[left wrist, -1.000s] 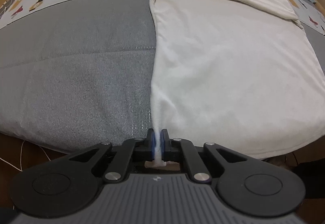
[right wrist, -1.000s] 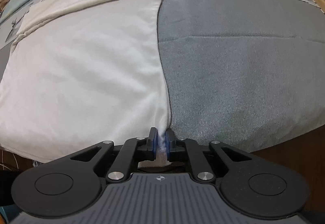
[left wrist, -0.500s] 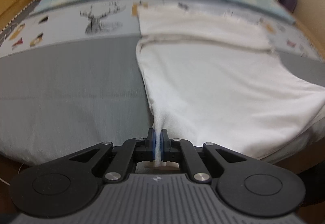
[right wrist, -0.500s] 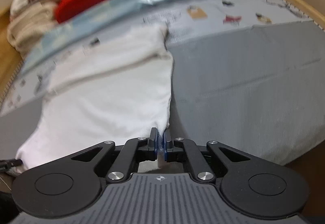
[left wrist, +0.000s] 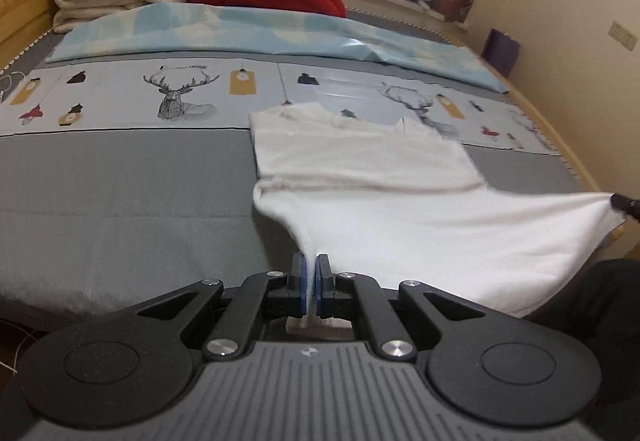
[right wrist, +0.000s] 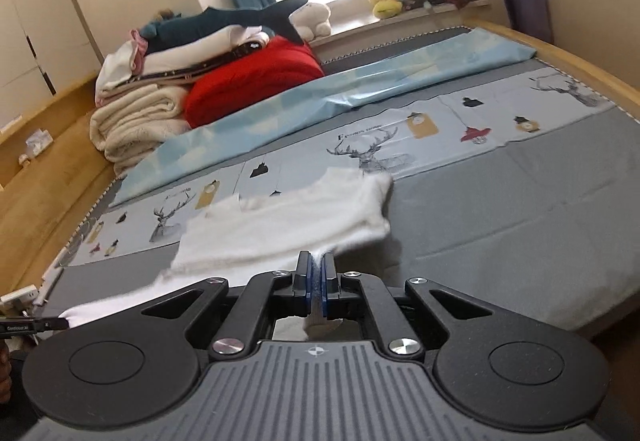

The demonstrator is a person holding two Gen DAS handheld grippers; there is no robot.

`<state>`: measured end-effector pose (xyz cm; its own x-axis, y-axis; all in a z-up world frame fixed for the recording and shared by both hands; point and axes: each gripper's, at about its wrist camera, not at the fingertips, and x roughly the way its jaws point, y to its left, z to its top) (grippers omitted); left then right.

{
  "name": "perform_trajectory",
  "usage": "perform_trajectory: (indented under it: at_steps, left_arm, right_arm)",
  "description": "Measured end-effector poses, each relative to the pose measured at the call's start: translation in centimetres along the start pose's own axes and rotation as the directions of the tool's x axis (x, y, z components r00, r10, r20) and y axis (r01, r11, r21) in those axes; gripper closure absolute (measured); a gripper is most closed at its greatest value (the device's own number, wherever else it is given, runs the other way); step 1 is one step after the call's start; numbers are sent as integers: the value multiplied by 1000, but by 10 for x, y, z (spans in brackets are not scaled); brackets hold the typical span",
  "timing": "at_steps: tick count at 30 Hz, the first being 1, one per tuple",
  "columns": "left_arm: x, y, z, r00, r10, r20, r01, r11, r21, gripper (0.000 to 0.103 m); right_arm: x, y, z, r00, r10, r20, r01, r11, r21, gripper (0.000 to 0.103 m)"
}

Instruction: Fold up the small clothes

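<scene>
Both hands have come up off the bed (left wrist: 120,201), and the near hem of the white garment (left wrist: 380,177) has risen with them. A second ago that hem lay flat at the bed's near edge; now it hangs in the air, stretched between the two grippers, while the far part with the folded-in sleeves rests on the grey cover just below the deer-print band (left wrist: 180,97).

The left gripper (left wrist: 311,277) has its jaws pressed together on one hem corner, a tuft of white cloth showing between the blue pads. The right gripper (right wrist: 316,281) pinches the opposite corner the same way; from the left view its dark tip shows at the cloth's far right end.

I take this as the start of the lengthwise fold: the hem is lifted to be carried toward the deer-print band and laid over the upper half. The cloth looks soft and sags slightly between the grips, so keeping it taut should keep the fold square.
</scene>
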<state>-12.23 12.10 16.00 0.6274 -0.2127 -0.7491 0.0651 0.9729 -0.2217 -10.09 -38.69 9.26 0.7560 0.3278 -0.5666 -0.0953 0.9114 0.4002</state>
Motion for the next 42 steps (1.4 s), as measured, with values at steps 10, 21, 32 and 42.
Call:
perform_trajectory:
  at_steps: [10, 21, 32, 42]
  left_arm:
    - [56, 24, 57, 999, 12, -36, -14, 999, -48, 99]
    - [212, 73, 129, 996, 32, -84, -47, 982, -181, 80]
    - [259, 61, 113, 976, 103, -191, -120, 990, -80, 72]
    - [299, 52, 128, 967, 156, -202, -168, 985, -43, 59]
  right_arm:
    - [53, -15, 29, 997, -65, -41, 65, 998, 4, 100]
    - [239, -35, 87, 949, -303, -88, 292, 949, -119, 94]
    - [263, -54, 53, 943, -279, -180, 266, 959, -95, 89]
    - [320, -56, 50, 920, -297, -255, 261, 951, -167, 85]
